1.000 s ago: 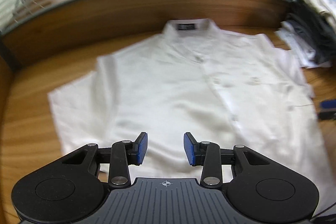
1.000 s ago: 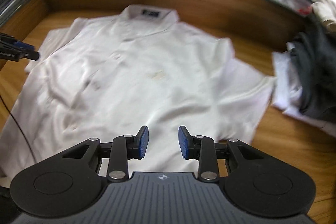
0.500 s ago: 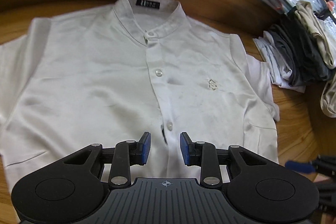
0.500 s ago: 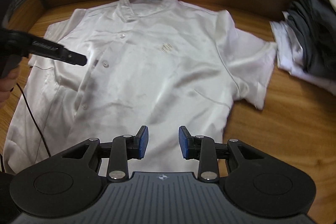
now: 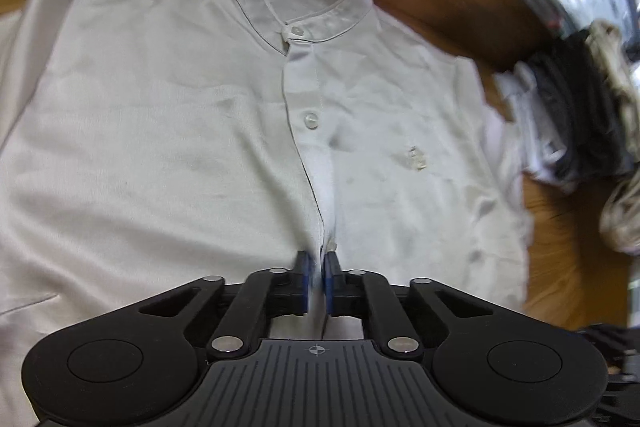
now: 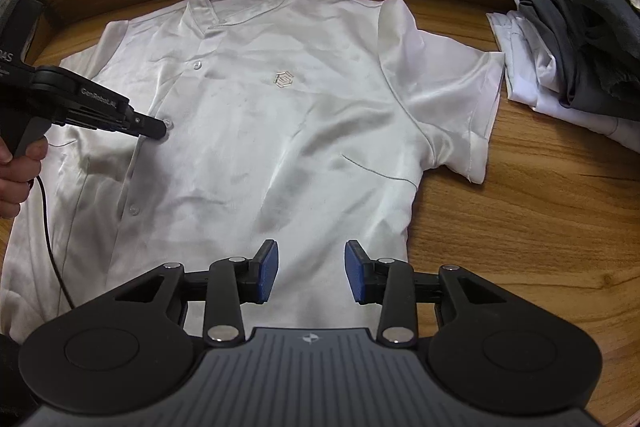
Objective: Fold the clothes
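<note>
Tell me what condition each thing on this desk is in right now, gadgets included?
White shirt: spread flat, front up, not folded, upper buttons done up.
Left gripper: shut on the shirt's button strip.
Right gripper: jaws apart and opening, over the shirt's lower part, nothing between them.
Pile of clothes: heaped loosely at the right, beside the shirt.
Wooden table: carries the shirt and the pile.

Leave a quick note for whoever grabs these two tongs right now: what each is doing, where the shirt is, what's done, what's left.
Left tongs: shut on the white shirt's button placket, pinching a fold of cloth.
Right tongs: jaws opening, nothing between them, over the shirt's lower front.
White shirt: flat, face up, buttoned, on the wooden table; both short sleeves spread out.
Pile of other clothes: beside the shirt's sleeve.
Done: shirt laid out.
Left: every fold; none made yet.
</note>
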`<state>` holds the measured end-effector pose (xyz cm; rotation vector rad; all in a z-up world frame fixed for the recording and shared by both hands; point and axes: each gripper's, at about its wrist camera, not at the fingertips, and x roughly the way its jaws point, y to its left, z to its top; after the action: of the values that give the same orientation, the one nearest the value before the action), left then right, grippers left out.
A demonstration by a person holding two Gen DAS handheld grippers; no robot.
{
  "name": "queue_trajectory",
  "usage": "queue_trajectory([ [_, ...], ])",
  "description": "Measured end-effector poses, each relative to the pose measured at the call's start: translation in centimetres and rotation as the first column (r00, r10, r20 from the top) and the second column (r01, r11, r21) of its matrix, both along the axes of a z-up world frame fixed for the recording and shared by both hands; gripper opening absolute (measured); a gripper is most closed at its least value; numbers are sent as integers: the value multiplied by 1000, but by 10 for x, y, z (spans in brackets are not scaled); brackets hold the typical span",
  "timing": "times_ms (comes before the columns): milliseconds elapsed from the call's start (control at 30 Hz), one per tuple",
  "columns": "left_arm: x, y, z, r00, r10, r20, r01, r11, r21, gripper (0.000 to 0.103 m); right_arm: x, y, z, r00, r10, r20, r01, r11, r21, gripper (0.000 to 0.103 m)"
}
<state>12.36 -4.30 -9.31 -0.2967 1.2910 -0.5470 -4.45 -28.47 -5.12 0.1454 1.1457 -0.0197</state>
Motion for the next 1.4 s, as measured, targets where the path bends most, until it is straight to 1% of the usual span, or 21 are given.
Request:
queue_trajectory([
  [100, 6, 12, -8, 998, 34, -61, -41, 992, -117, 6, 7, 0, -4, 1000, 8, -13, -8, 1000, -2, 42],
  [167, 11, 22, -17, 991, 53, -126, -80, 972, -220, 6, 11, 0, -6, 1000, 15, -22, -15, 1000, -4, 42],
  [233, 14, 27, -26, 984, 74, -160, -109, 968, -224, 6, 16, 0, -8, 999, 24, -31, -24, 1000, -6, 42],
  [267, 15, 26, -27, 985, 82, -155, -110, 978, -177, 5, 18, 0, -9, 999, 29, -36, -30, 1000, -9, 42],
  [333, 17, 27, -24, 987, 83, -136, -105, 980, -167, 10, 22, 1, -10, 998, 44, -43, -44, 999, -18, 43],
  [367, 17, 27, -20, 988, 88, -125, -107, 982, -157, 14, 24, 2, -11, 998, 52, -45, -53, 998, -23, 43],
  [400, 17, 31, -15, 990, 96, -105, -112, 981, -158, 32, 26, 2, -10, 997, 62, -46, -63, 998, -29, 44],
  [433, 17, 34, -10, 991, 105, -83, -117, 980, -158, 47, 27, 3, -10, 997, 70, -46, -71, 997, -33, 44],
  [467, 16, 38, -4, 992, 112, -58, -120, 981, -151, 47, 29, 4, -10, 996, 78, -45, -79, 996, -35, 46],
  [500, 16, 42, 2, 992, 119, -34, -123, 982, -142, 45, 31, 4, -10, 995, 85, -44, -87, 996, -35, 47],
  [567, 14, 52, 11, 991, 135, 2, -134, 986, -101, 45, 34, 5, -10, 994, 97, -43, -98, 995, -32, 48],
  [633, 12, 61, 17, 989, 141, 45, -139, 989, -39, 45, 37, 6, -11, 994, 105, -43, -106, 994, -25, 48],
  [700, 8, 74, 22, 986, 139, 87, -143, 989, 38, 45, 39, 8, -13, 992, 115, -45, -116, 993, -21, 48],
  [800, -3, 87, 28, 978, 108, 178, -139, 974, 177, 45, 40, 10, -14, 991, 126, -46, -127, 992, -16, 48],
  [900, -16, 102, 30, 968, 114, 225, -173, 950, 262, 45, 41, 11, -14, 990, 132, -43, -133, 991, -14, 48],
  [1067, -33, 132, 34, 937, 222, 271, -300, 908, 292, 45, 39, 10, -13, 990, 135, -39, -136, 991, -14, 48],
  [1167, -37, 143, 33, 919, 282, 275, -361, 882, 303, 45, 37, 10, -14, 990, 134, -39, -135, 991, -10, 48],
  [1367, -34, 152, 30, 893, 364, 265, -436, 845, 309, 50, 34, 12, -14, 988, 150, -39, -150, 989, -8, 48],
  [1400, -34, 155, 28, 891, 374, 259, -442, 844, 303, 50, 34, 12, -14, 988, 151, -37, -151, 988, -8, 48],
])
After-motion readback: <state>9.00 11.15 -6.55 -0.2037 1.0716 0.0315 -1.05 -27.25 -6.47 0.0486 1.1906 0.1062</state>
